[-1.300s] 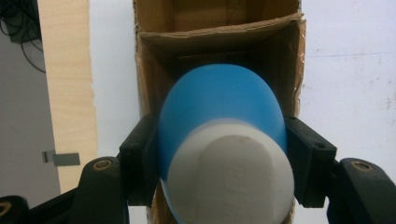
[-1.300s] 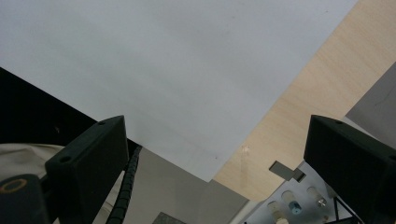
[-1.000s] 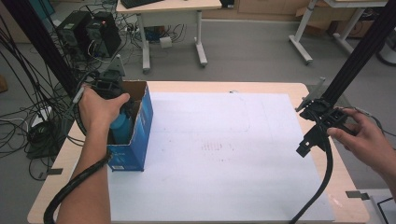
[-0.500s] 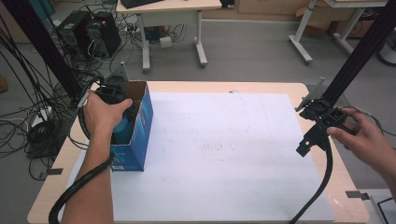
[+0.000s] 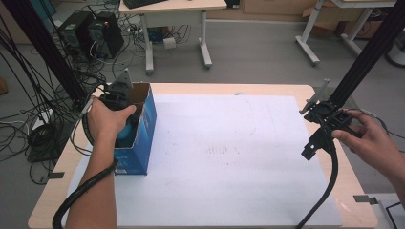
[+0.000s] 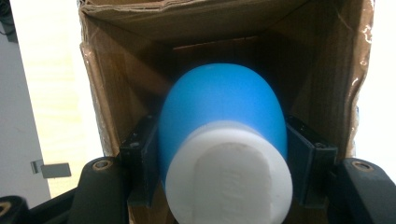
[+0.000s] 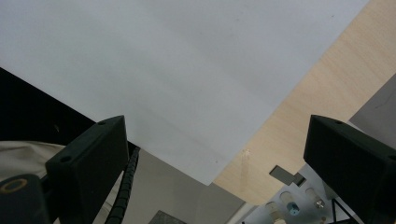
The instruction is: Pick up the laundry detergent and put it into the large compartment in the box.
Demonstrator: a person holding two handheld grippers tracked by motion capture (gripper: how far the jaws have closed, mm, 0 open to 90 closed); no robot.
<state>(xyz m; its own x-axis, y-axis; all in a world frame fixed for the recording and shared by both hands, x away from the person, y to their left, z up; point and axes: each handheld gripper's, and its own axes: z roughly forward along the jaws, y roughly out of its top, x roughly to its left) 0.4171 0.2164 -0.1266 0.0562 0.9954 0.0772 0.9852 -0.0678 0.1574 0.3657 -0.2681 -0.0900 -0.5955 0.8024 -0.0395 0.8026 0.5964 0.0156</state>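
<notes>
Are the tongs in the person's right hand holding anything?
No, the right tongs stand wide open with just the white sheet and the table's wooden edge beyond them.

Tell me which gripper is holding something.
The left gripper: its jaws clamp a blue bottle with a white cap inside the box. The right gripper hangs open, jaws apart, nothing between.

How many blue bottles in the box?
1. The blue bottle with a white cap sits inside the blue cardboard box at the table's left, clamped between the left gripper's jaws. More could be hidden below it.
</notes>
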